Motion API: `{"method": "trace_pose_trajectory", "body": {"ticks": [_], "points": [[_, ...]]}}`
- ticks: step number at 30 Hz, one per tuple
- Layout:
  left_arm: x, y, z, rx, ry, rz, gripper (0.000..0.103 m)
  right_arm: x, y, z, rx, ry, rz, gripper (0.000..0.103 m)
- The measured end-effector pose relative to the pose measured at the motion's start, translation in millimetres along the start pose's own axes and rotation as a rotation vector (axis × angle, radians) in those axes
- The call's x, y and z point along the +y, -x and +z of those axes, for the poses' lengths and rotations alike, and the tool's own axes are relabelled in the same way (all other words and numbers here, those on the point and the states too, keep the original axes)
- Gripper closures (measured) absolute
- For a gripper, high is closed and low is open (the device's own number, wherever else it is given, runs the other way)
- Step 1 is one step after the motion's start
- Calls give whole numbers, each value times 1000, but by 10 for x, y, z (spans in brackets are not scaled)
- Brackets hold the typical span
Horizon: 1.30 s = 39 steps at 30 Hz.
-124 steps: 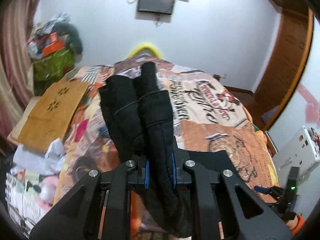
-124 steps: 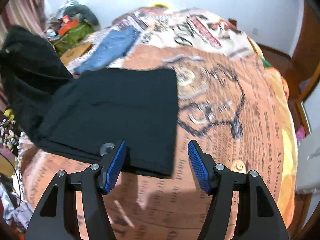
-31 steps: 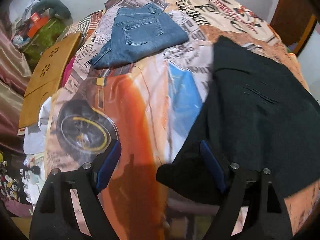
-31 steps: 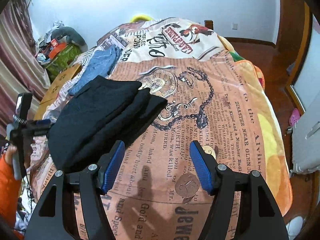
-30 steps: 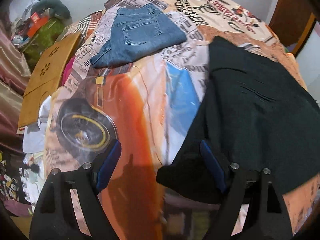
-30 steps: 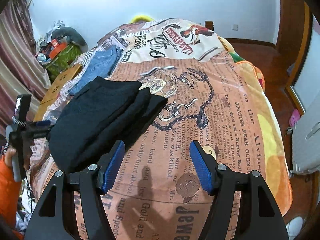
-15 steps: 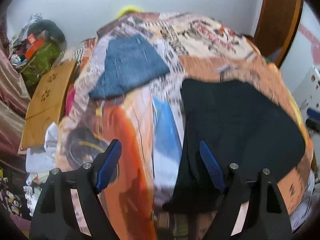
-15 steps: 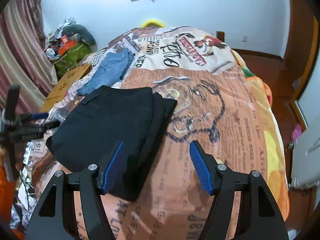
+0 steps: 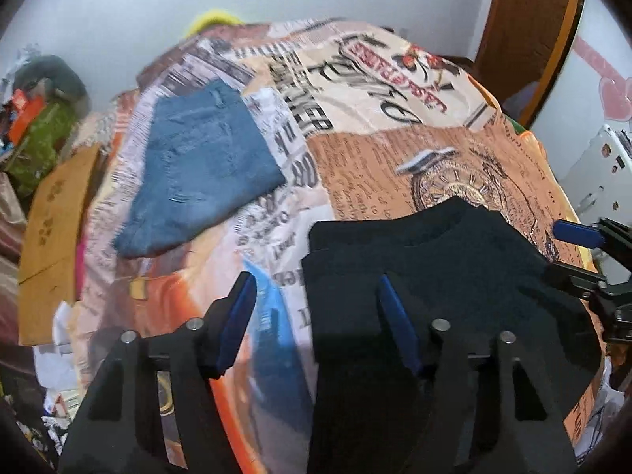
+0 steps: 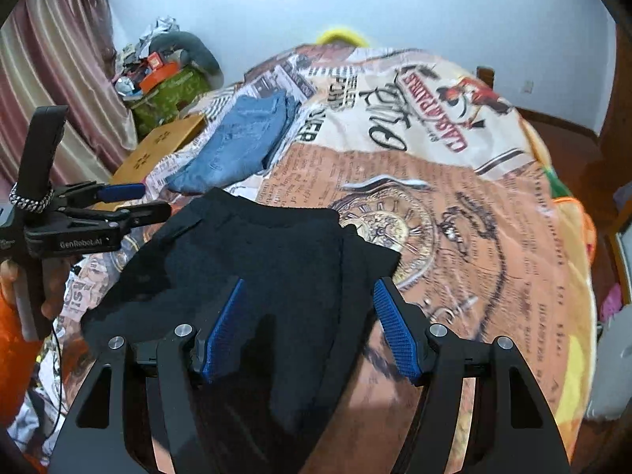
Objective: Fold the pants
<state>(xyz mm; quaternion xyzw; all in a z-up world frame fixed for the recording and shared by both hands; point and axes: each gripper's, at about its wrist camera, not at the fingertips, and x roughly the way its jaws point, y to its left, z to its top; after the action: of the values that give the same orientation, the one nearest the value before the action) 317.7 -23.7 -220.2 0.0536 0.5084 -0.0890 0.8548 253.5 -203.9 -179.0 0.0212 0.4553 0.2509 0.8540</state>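
Black pants (image 9: 454,268) lie folded in a thick stack on the printed bedspread (image 9: 375,118), near its front edge. My left gripper (image 9: 316,288) hovers over the stack's left edge with its jaws closing. Its right finger is above the cloth and nothing is pinched. In the right wrist view the pants (image 10: 276,245) fill the middle. My right gripper (image 10: 309,288) stands open above their near right part, pads clear of the fabric. Each gripper shows in the other's view: the left gripper (image 10: 156,198) to the left, the right gripper (image 9: 553,249) to the right.
Folded blue jeans (image 10: 245,146) lie further back on the left of the bed. A cardboard sheet (image 9: 51,213) and a cluttered green bag (image 10: 170,87) stand off the left side by a curtain (image 10: 59,59). A wooden door (image 9: 525,19) and white appliance (image 9: 592,166) are at right.
Both grippers have pulled back and tilted up from the folded pants, so more of the room shows. The left gripper's jaws have narrowed. The pants lie still.
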Motion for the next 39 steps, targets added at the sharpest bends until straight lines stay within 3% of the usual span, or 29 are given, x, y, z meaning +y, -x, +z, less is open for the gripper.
{"method": "trace_pose_trajectory", "body": {"ticks": [2, 4, 6, 8, 13, 17, 22, 24, 28, 32, 34, 39], "points": [[-8, -112, 17, 25, -11, -21, 59, -35, -132, 43, 28, -2, 15, 49], [-17, -194, 24, 39, -18, -58, 63, -70, -266, 79, 58, -4, 29, 54], [-35, -232, 24, 38, -32, -63, 63, -106, -372, 103, 81, -7, 42, 59], [-44, -249, 17, 34, -45, -61, 63, -118, -460, 114, 102, 1, 63, 69], [-43, -302, -6, 35, -52, -54, 63, -100, -630, 105, 135, 34, 50, 72], [-22, -299, 27, 50, -41, -69, 63, -138, -567, 106, 93, 29, 54, 90], [-115, -237, 156, 55, -91, -78, 71, -10, -177, 105, -94, 97, 0, 91], [-172, -245, 215, 52, -110, -57, 71, -3, -81, 119, -122, 95, -7, 91], [-206, -449, 263, 79, -111, -14, 71, -124, -209, 114, -70, 58, -31, 91], [-144, -635, 253, 112, -65, -22, 71, -287, -546, 21, 63, 6, -20, 90], [-101, -589, 280, 107, -44, -30, 71, -303, -540, 25, 65, -11, -13, 91], [-57, -183, 323, 18, -84, 52, 71, -183, -243, 136, 40, 10, -78, 79]]}}
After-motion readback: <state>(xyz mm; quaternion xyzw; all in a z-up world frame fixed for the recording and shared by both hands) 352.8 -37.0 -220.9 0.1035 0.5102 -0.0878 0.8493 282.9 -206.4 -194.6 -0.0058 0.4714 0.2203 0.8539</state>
